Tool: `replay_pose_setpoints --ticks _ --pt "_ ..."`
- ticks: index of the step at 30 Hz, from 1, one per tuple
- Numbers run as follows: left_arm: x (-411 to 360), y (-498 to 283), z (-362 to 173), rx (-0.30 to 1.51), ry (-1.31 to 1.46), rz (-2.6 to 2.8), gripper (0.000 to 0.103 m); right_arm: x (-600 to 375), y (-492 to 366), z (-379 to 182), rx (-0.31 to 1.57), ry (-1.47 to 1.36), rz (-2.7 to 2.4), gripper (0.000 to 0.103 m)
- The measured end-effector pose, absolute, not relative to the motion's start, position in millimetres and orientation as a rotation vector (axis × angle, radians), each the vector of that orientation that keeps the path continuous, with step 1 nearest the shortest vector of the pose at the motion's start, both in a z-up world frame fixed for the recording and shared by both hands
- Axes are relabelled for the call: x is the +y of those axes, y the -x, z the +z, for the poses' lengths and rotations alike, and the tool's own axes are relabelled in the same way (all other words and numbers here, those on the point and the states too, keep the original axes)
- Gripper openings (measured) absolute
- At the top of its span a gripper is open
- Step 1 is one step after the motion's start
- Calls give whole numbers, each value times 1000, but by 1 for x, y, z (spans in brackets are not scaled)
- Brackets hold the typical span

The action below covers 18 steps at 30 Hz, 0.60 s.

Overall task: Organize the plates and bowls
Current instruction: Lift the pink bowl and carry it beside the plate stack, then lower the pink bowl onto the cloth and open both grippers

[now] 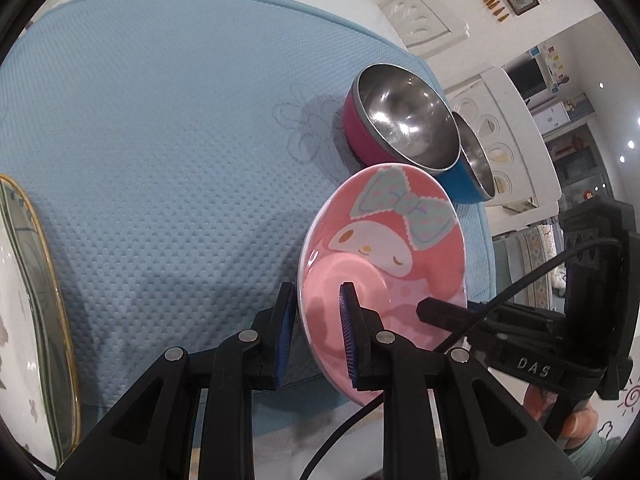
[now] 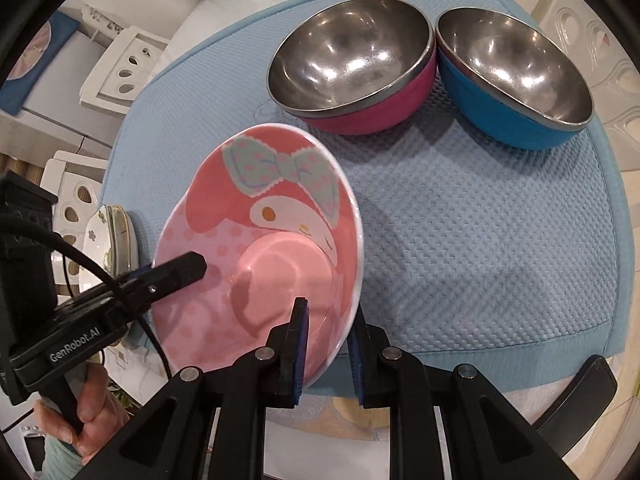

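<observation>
Your pink plate [image 2: 260,248] hangs tilted above the blue mat [image 2: 480,240], near its front edge, pinched on opposite rims: your left gripper [image 1: 316,332] clamps one edge, your right gripper [image 2: 328,344] the other, each with one blue pad inside the dish and one behind it.

From the right wrist view, two bowls stand on the mat beyond the plate: the magenta bowl [image 2: 352,68] at 12 o'clock and the blue bowl [image 2: 516,80] at 2 o'clock, their rims touching or nearly so. Both are empty, with dull steel linings that catch the ceiling lights, and rounded coloured shells. At 9 o'clock, past your left gripper, a gold-rimmed plate [image 2: 108,236] with small flowers lies at the mat's edge; in the left wrist view it fills the 8 o'clock corner.

The mat is quilted cloth with a dimpled weave and a stitched flower outline. The pink plate is glossy, shallow, and printed with a rabbit face and a spotted bow. White chairs [image 2: 120,68] with oval cutouts ring the table.
</observation>
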<state>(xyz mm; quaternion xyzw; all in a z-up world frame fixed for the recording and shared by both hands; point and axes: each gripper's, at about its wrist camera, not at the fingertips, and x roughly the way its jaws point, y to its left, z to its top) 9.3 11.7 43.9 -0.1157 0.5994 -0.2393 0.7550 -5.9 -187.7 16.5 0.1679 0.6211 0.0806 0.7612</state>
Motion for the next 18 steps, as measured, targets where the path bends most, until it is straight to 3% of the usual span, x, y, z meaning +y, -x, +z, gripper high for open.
replay_pose_setpoints --ticks 18 --pt "29 -27 92 1213 238 -504 21 -221 17 74 1246 -422 228 18"
